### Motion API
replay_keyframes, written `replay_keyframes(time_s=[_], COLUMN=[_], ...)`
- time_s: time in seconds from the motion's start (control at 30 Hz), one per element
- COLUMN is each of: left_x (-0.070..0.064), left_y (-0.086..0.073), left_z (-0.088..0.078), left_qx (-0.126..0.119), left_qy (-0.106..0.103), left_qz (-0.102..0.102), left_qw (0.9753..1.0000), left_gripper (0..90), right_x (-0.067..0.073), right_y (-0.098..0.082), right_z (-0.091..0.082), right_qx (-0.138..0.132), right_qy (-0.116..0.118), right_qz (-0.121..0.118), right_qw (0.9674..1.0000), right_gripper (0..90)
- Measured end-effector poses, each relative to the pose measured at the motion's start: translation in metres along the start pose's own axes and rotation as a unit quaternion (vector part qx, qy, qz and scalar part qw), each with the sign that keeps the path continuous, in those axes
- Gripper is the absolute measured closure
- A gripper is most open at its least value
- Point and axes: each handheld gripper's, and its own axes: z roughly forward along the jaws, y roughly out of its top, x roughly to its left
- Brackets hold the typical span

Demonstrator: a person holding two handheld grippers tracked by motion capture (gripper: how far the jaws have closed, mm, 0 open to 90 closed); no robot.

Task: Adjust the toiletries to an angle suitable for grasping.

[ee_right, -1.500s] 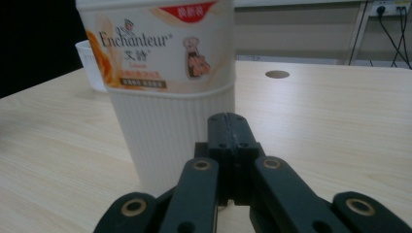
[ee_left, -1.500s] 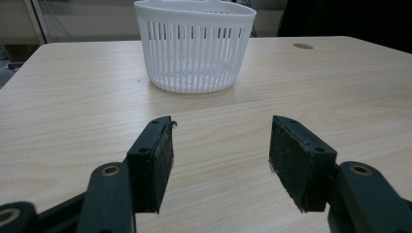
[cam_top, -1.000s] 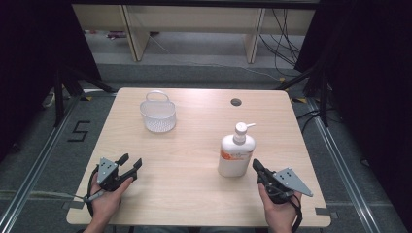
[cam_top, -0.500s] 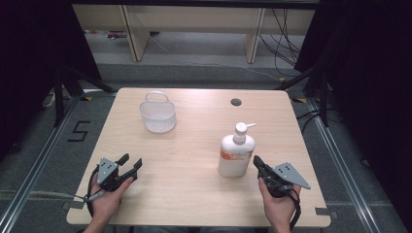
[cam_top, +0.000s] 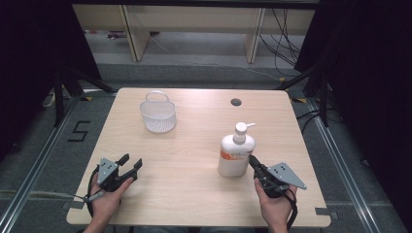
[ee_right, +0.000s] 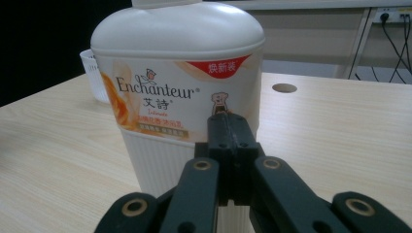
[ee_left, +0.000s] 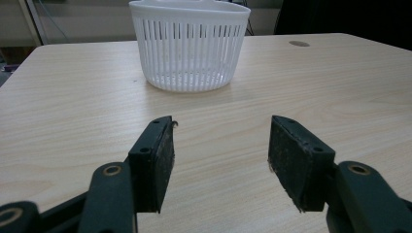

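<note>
Lotion bottle (cam_top: 236, 156) with a pump top is what we have nearest our right gripper (cam_top: 253, 162); it stands upright on the table (cam_top: 194, 189), right of the middle, and in the right gripper view the bottle (ee_right: 180, 97) rises just ahead of the jaws, which are pressed together with nothing between them. We cannot tell whether the tips touch it. Our left gripper (cam_top: 130, 164) rests at the near left corner, its jaws about half open around bare wood. Ahead of it, well apart, the white slotted basket (ee_left: 188, 46) stands upright, and we see nothing in it. Against the earlier pictures, our right gripper has crept a little closer to the bottle, while the bottle, the basket and our left hand (cam_top: 104, 201) have stayed put. A round cable hole (cam_top: 236, 102) sits near the far edge. Nothing lies between either gripper and the bottle.
</note>
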Motion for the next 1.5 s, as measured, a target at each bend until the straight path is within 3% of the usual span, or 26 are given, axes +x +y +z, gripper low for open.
replay_keyframes(time_s=[0.1, 0.2, 0.33, 0.4, 0.43, 0.5, 0.7, 0.83, 0.9, 0.97, 1.03, 1.07, 1.13, 1.23, 1.27, 1.3, 1.33, 1.43, 1.47, 1.5], left_x=[0.000, 0.000, -0.001, -0.001, -0.001, -0.001, -0.001, -0.003, -0.007, -0.013, -0.023, -0.029, -0.041, -0.063, -0.070, -0.075, -0.087, -0.098, -0.104, -0.109], left_y=[0.000, 0.000, 0.000, 0.000, 0.000, 0.000, -0.001, 0.000, 0.005, 0.011, 0.019, 0.022, 0.027, 0.037, 0.040, 0.043, 0.050, 0.058, 0.063, 0.067], left_z=[0.000, 0.000, 0.000, 0.000, 0.000, 0.000, 0.001, 0.000, -0.001, -0.003, -0.004, -0.004, -0.003, 0.002, 0.003, 0.004, 0.007, 0.012, 0.014, 0.016], left_qx=[0.001, 0.001, 0.001, 0.001, 0.001, 0.000, -0.005, 0.000, -0.011, -0.020, -0.021, -0.027, -0.030, -0.042, -0.037, -0.038, -0.042, -0.049, -0.049, -0.052], left_qy=[0.000, 0.000, 0.000, 0.000, 0.000, 0.000, -0.003, -0.007, -0.013, -0.019, -0.029, -0.037, -0.050, -0.084, -0.089, -0.095, -0.104, -0.113, -0.118, -0.122], left_qz=[0.001, 0.001, 0.002, 0.002, 0.002, 0.002, 0.002, 0.001, 0.004, 0.005, 0.013, 0.015, 0.015, 0.025, 0.028, 0.031, 0.041, 0.041, 0.045, 0.050], left_qw=[1.0000, 1.0000, 1.0000, 1.0000, 1.0000, 1.0000, 1.0000, 1.0000, 0.9999, 0.9996, 0.9993, 0.9989, 0.9982, 0.9953, 0.9949, 0.9943, 0.9928, 0.9916, 0.9908, 0.9899], left_gripper=[41.8, 41.8, 41.8, 41.8, 41.8, 41.8, 41.8, 41.9, 41.9, 41.8, 41.8, 41.8, 41.8, 41.2, 40.4, 40.4, 39.9, 39.3, 39.3, 39.1], right_x=[0.000, -0.001, 0.002, 0.001, 0.002, 0.001, 0.001, 0.001, -0.001, -0.008, -0.011, -0.013, -0.020, -0.024, -0.026, -0.029, -0.032, -0.036, -0.035, -0.037], right_y=[0.000, 0.001, 0.001, 0.002, 0.001, 0.002, 0.001, 0.000, -0.002, -0.007, -0.009, -0.012, -0.016, -0.023, -0.024, -0.026, -0.029, -0.033, -0.033, -0.035], right_z=[0.001, 0.001, 0.003, 0.004, 0.007, 0.008, 0.009, 0.007, 0.004, 0.002, 0.002, 0.001, 0.000, -0.001, -0.002, 0.000, -0.001, -0.001, -0.001, -0.002], right_qx=[0.005, 0.011, 0.009, 0.007, 0.006, 0.007, 0.006, 0.006, 0.008, 0.008, 0.006, 0.010, 0.013, 0.013, 0.020, 0.012, 0.016, 0.015, 0.019, 0.022], right_qy=[0.009, -0.006, 0.004, 0.000, -0.001, 0.007, 0.001, 0.011, -0.003, -0.013, -0.018, -0.028, -0.038, -0.047, -0.061, -0.055, -0.073, -0.083, -0.084, -0.097], right_qz=[0.011, -0.005, 0.008, -0.006, 0.003, -0.001, -0.007, 0.002, -0.001, 0.001, -0.004, 0.013, 0.004, 0.025, 0.016, 0.014, 0.018, 0.016, 0.031, 0.016], right_qw=[0.9999, 0.9999, 0.9999, 1.0000, 1.0000, 0.9999, 1.0000, 0.9999, 1.0000, 0.9999, 0.9998, 0.9995, 0.9992, 0.9985, 0.9978, 0.9983, 0.9970, 0.9963, 0.9958, 0.9949], right_gripper=[90.0, 90.0, 90.0, 90.0, 90.0, 90.0, 90.0, 89.5, 84.5, 73.6, 70.5, 66.8, 62.6, 56.3, 54.1, 51.9, 48.3, 46.3, 45.8, 45.3])
